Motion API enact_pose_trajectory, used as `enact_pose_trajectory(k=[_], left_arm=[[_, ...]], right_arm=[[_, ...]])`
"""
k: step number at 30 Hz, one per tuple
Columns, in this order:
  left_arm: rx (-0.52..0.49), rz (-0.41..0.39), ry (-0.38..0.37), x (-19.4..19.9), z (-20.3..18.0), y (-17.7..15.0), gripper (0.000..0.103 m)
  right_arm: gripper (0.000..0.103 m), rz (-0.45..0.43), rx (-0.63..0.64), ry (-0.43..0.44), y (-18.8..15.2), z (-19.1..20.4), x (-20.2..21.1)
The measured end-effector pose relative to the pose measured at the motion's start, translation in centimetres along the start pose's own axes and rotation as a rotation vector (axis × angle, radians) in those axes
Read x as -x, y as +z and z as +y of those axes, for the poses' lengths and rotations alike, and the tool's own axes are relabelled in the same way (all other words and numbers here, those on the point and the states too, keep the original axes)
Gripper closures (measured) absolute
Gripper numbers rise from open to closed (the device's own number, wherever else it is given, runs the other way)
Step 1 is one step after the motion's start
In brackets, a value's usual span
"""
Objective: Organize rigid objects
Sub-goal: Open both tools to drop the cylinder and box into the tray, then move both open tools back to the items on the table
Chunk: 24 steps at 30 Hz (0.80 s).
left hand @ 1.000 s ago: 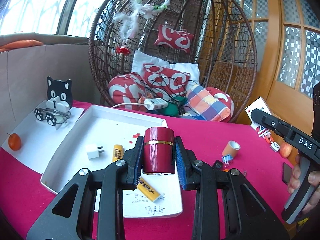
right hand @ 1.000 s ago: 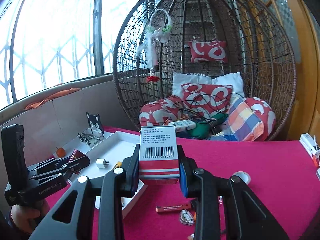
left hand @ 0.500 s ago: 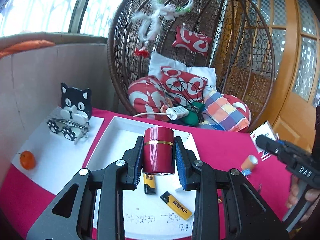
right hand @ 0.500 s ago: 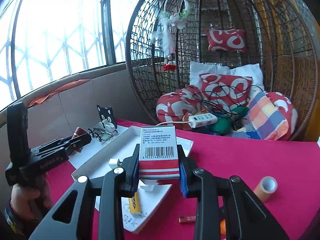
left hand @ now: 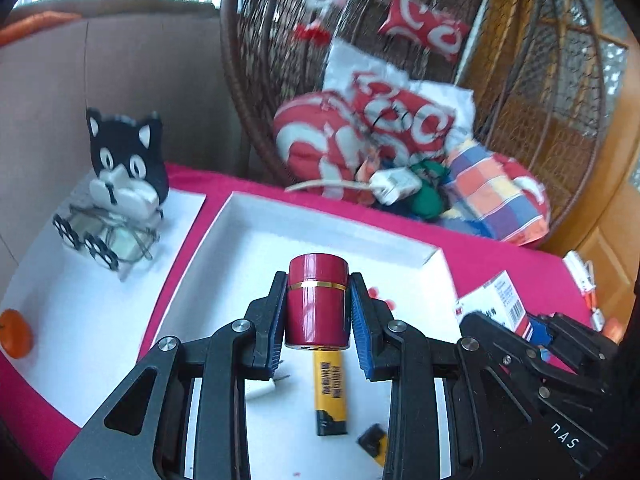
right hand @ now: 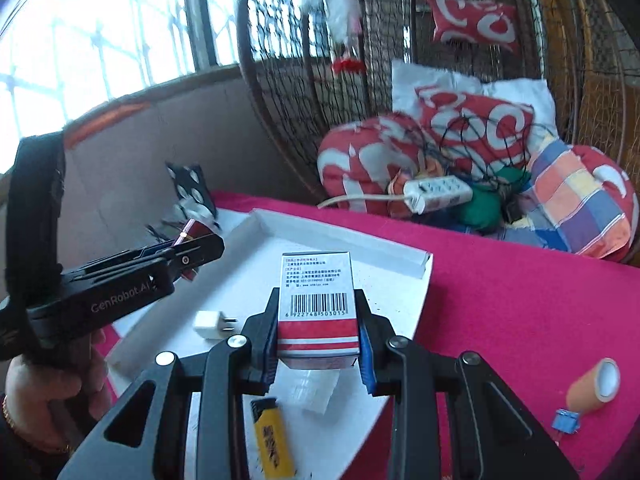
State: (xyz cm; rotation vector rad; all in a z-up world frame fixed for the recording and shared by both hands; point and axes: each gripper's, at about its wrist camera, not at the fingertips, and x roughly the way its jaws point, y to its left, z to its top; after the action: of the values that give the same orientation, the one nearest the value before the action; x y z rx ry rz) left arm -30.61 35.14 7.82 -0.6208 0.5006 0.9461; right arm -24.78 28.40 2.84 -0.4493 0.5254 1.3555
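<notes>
My left gripper [left hand: 318, 336] is shut on a dark red cylinder with a gold band [left hand: 317, 304] and holds it over the white tray [left hand: 248, 216]. My right gripper [right hand: 318, 344] is shut on a white and red barcoded box [right hand: 316, 308], also above the tray [right hand: 404, 256]. In the tray lie a yellow lighter [left hand: 330, 392], a second lighter [left hand: 374, 442] and a white plug adapter [right hand: 210, 324]. The right gripper shows at the lower right of the left wrist view [left hand: 536, 344]. The left gripper shows at the left of the right wrist view [right hand: 192, 256].
A black cat figure [left hand: 124, 168] with glasses [left hand: 106, 236] and a small orange [left hand: 15, 334] sit on white paper left of the tray. A tape roll [right hand: 594, 384] and a blue part [right hand: 565, 420] lie on the red cloth at right. A wicker chair with cushions [left hand: 400, 128] stands behind.
Both grippers have moved forward and lower over the tray, each still holding its object. The right gripper has come close beside the left one.
</notes>
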Motion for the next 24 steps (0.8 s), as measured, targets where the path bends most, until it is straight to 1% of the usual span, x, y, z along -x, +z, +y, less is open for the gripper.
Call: enact_pose_trajectory(k=[4,6,8,9,10,11,12,13,14,15,16,17,20,24], left_arm=[[0.003,0.027,0.014,-1.2,0.3,-0.6,0.074],[0.017,0.028,0.044,-1.5,0.6,-0.8,0.074],[0.031,0.033,0.058,-1.8,1.0,-0.8,0.073],[0.039,0.035,0.062,-1.8,1.1,-0.7,0.066],[0.045,0.03,0.072,-1.7,1.1,-0.7,0.048],[0.045,0.015,0.084,-1.5,1.2,-0.6,0.035],[0.045,0.003,0.09,-1.3,1.2,-0.6,0.014],[0.045,-0.025,0.11,-0.8,1.1,-0.6,0.005],[0.053,-0.05,0.13,-0.2,1.2,-0.5,0.001],[0.058,-0.065,0.148,0.2,1.4,-0.5,0.0],[0.066,-0.083,0.171,0.7,1.6,-0.4,0.0],[0.075,-0.095,0.178,1.0,1.9,-0.4,0.0],[0.114,-0.14,0.19,2.6,2.5,-0.5,0.0],[0.12,-0.215,0.156,5.6,1.5,-1.4,0.0]], right_arm=[[0.07,0.034,-0.036,-0.001,-0.1,0.0,-2.0],[0.07,0.044,-0.045,-0.005,-0.2,0.0,-2.6],[0.07,0.052,-0.055,-0.007,-0.4,0.1,-3.1],[0.07,0.056,-0.061,-0.005,-0.5,0.1,-3.3],[0.07,0.056,-0.068,-0.005,-0.8,0.1,-3.4],[0.068,0.054,-0.07,0.0,-0.8,0.1,-3.5],[0.058,0.046,-0.072,0.003,-0.9,0.2,-3.5],[0.033,0.029,-0.075,-0.005,-1.0,0.3,-3.3],[0.018,0.018,-0.076,-0.01,-1.1,0.3,-3.2],[0.005,0.005,-0.076,-0.023,-1.2,0.4,-2.9],[0.0,-0.007,-0.082,-0.011,-1.3,0.4,-2.8],[0.0,-0.016,-0.092,0.002,-1.4,0.3,-2.4],[0.0,-0.04,-0.099,-0.004,-1.6,0.5,-1.2],[0.0,-0.124,-0.124,0.007,-2.1,-0.4,2.0]])
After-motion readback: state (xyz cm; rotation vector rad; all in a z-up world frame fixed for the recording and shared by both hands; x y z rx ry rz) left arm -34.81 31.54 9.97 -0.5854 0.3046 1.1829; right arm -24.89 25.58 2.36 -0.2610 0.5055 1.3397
